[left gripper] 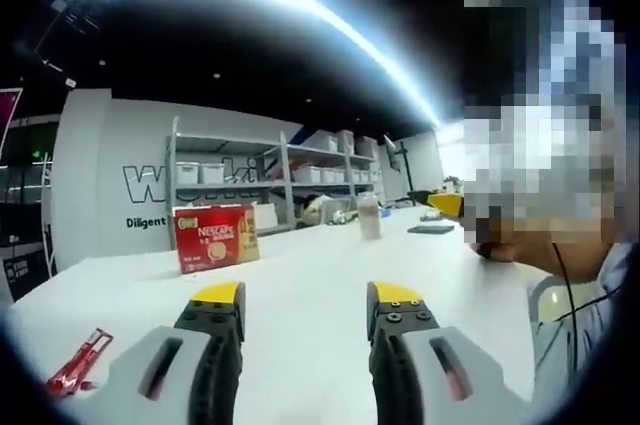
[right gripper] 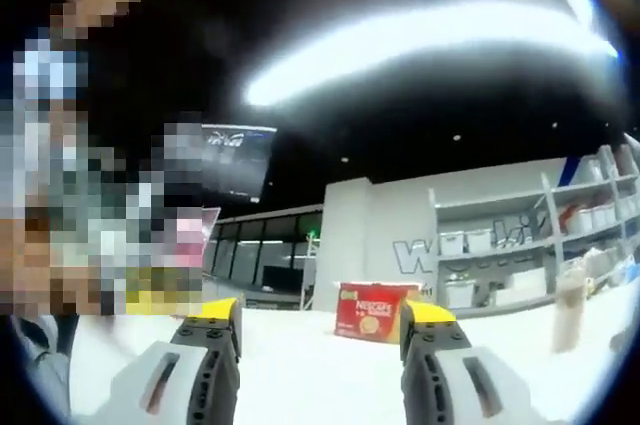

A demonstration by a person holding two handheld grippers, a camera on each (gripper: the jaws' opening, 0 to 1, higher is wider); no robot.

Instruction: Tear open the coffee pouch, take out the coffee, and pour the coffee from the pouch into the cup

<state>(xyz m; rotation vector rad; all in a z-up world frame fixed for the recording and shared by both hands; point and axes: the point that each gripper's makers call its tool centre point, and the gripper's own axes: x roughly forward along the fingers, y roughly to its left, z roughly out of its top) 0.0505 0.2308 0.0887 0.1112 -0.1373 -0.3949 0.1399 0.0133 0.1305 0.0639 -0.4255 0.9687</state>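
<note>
Red coffee pouch (left gripper: 78, 363) lies flat beside open left gripper (left gripper: 305, 297)

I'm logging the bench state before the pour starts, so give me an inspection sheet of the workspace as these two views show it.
Surface: white table, mostly bare.
Job's things: red coffee sachet lying flat near the left gripper; red Nescafe box upright further back; a pale cup standing beyond it, blurred in the right gripper view.
Clutter: a dark flat item and a yellow object at the far end, too small to identify.
Grippers: left gripper open, empty; right gripper open, empty.
Cables: a thin dark cord hanging by the person's clothing.
Surroundings: metal shelving with white bins, a lettered wall, bright ceiling strip light.
</note>
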